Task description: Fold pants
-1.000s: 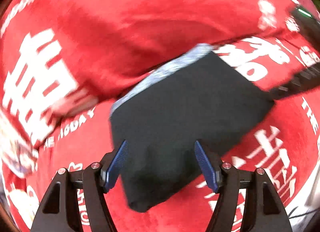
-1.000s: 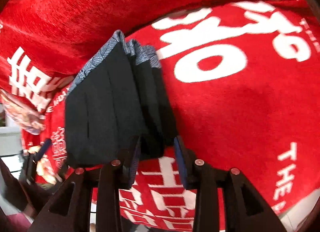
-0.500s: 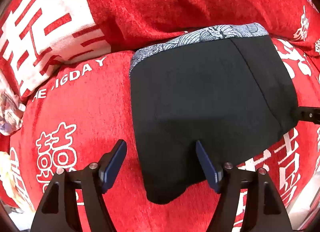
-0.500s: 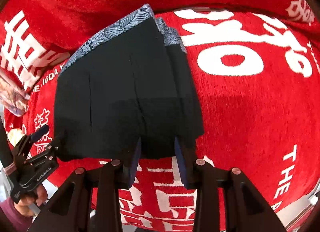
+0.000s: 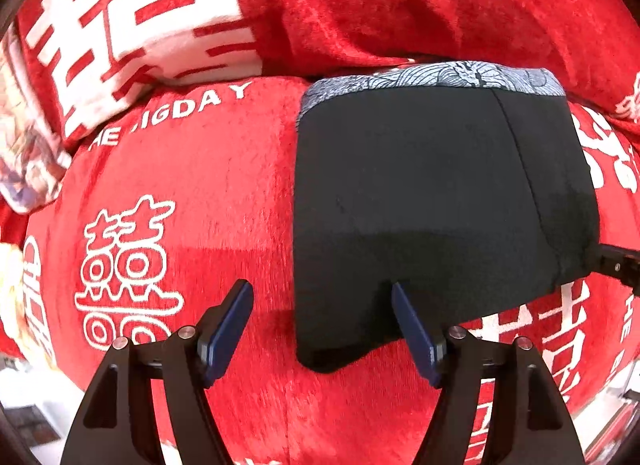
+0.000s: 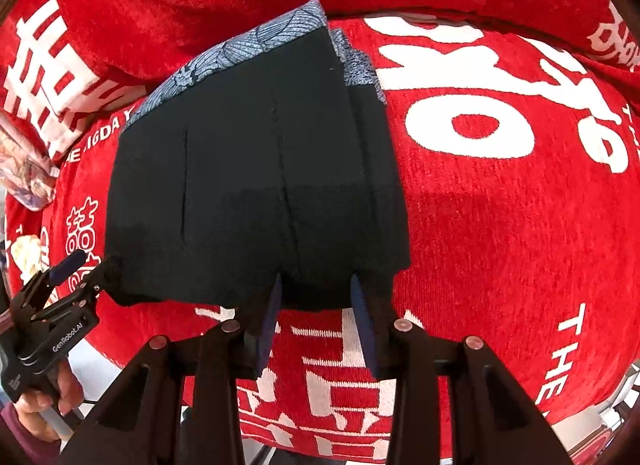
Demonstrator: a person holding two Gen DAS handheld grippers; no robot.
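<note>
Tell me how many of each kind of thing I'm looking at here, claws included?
Black folded pants with a grey patterned waistband: 1
Red plush cloth with white lettering: 1
Black two-finger claws with blue pads, left claw and right claw: 2
Total: 4

Red plush cloth (image 5: 224, 169) with white printed characters and Latin lettering covers the whole surface; part of the lettering reads "IGDAY", and a large white character shows on the right in the right wrist view (image 6: 472, 121). A raised fold of the same cloth (image 5: 400, 5) runs along the far side, bearing a big white block character at its left. A pale patterned fabric (image 5: 28, 169) lies at the left edge; pattern unclear.
</note>
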